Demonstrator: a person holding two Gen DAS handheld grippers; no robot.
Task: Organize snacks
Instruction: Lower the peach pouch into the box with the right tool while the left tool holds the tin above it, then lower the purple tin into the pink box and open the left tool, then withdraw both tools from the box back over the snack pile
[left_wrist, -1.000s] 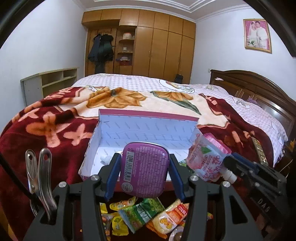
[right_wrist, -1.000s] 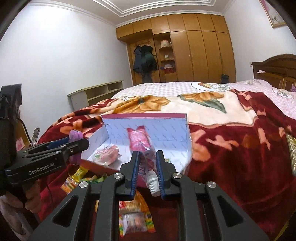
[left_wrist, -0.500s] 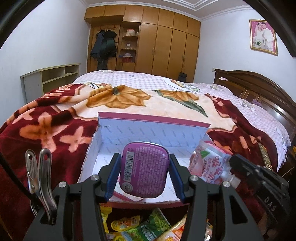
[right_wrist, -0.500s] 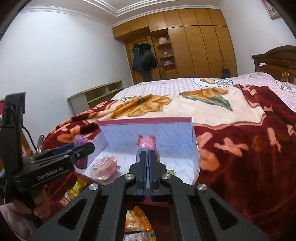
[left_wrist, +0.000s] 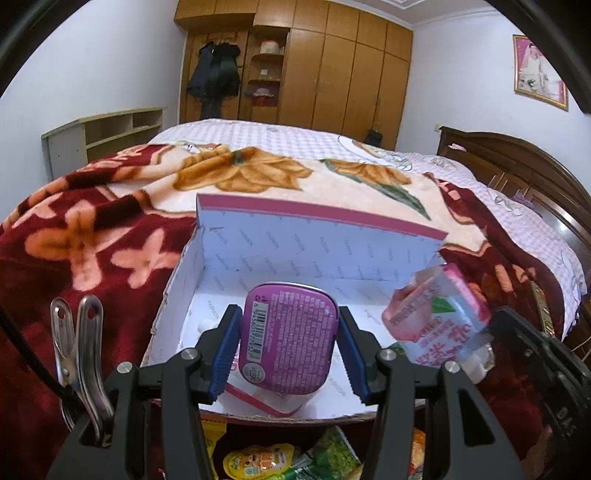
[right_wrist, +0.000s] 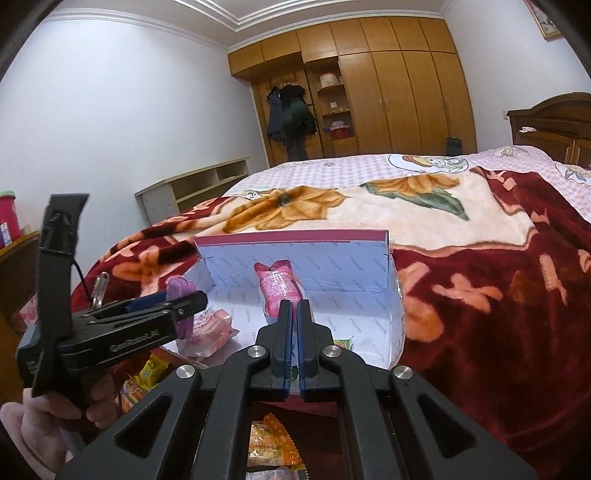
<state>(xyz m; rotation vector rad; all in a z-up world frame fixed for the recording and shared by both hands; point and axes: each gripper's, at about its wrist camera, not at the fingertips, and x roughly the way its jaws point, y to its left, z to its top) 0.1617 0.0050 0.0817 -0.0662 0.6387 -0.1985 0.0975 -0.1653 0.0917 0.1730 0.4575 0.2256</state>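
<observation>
A white cardboard box (left_wrist: 369, 243) with a pink rim lies open on the flowered blanket. My left gripper (left_wrist: 288, 312) is shut on a purple tin (left_wrist: 290, 343), label side toward the camera, held over the box's near edge. My right gripper (right_wrist: 294, 304) is shut on the lower end of a pink drink pouch (right_wrist: 277, 291), which stands up above the box floor. In the left wrist view the same pouch (left_wrist: 436, 325) hangs tilted at the box's right side. From the right wrist view the left gripper (right_wrist: 184, 299) and its tin (right_wrist: 179, 288) are at the box's left corner.
A pink-and-white snack pack (right_wrist: 207, 328) and a small green packet (right_wrist: 341, 343) lie inside the box. Several loose snack packets (left_wrist: 258, 458) lie on the blanket in front of it. A metal clip (left_wrist: 77, 350) hangs on the left gripper. The wooden headboard (left_wrist: 517, 162) is far right.
My left gripper has carried the purple tin forward and down over the box. My right gripper's fingers have closed tight on the pouch and edged toward the box.
</observation>
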